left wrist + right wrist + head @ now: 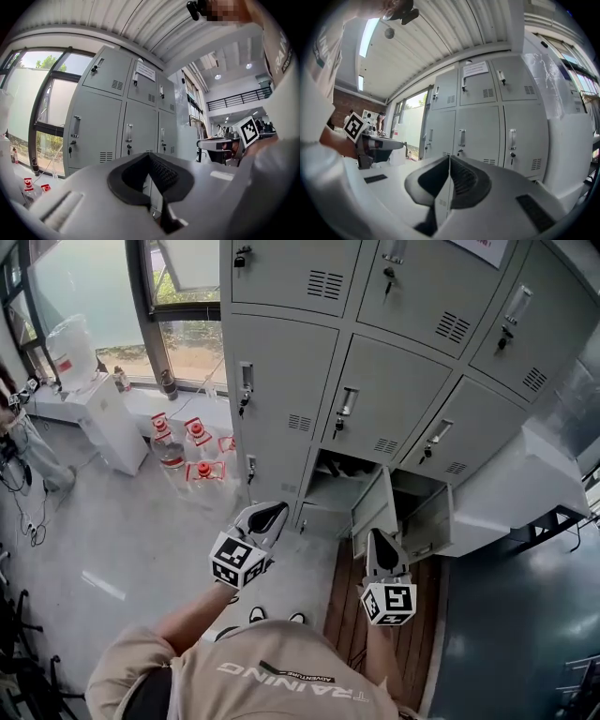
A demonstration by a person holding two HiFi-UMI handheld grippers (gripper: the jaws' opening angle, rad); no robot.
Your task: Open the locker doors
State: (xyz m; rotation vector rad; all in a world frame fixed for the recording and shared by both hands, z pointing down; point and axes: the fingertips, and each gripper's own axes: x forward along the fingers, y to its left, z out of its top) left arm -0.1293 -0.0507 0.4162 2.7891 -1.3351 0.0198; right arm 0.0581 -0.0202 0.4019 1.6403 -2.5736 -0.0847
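Two locker doors in the bottom row already stand open, the middle one (375, 509) and the right one (428, 523), at about 1 o'clock in the head view. The bottom-left door (277, 460) at 12 o'clock looks shut, and so does the row above (380, 390). Each shut door carries its pull handle (250, 468) on its left edge, so the hinges are judged to sit on the right. The left gripper (266, 516) hangs just below the bottom-left door, at 6 o'clock from its handle, with its jaws pressed together on nothing. The right gripper (379, 542) is at 6 o'clock from the open middle door, its jaws likewise together and empty. The step in hand is probably that bottom-left door, and the left gripper is the nearer one. To do it well, part the jaws before reaching in and bring them across the handle, so the pads close on the bar and not on the keyed lock under it. Then pull outward in an arc toward 3 o'clock about the right-hand hinge, not straight back. The open middle door may stand in the way of that swing, so keep the right gripper clear of it and ease off the pull early. Water bottles (187, 442) on the floor at 10 o'clock are well apart from the work.
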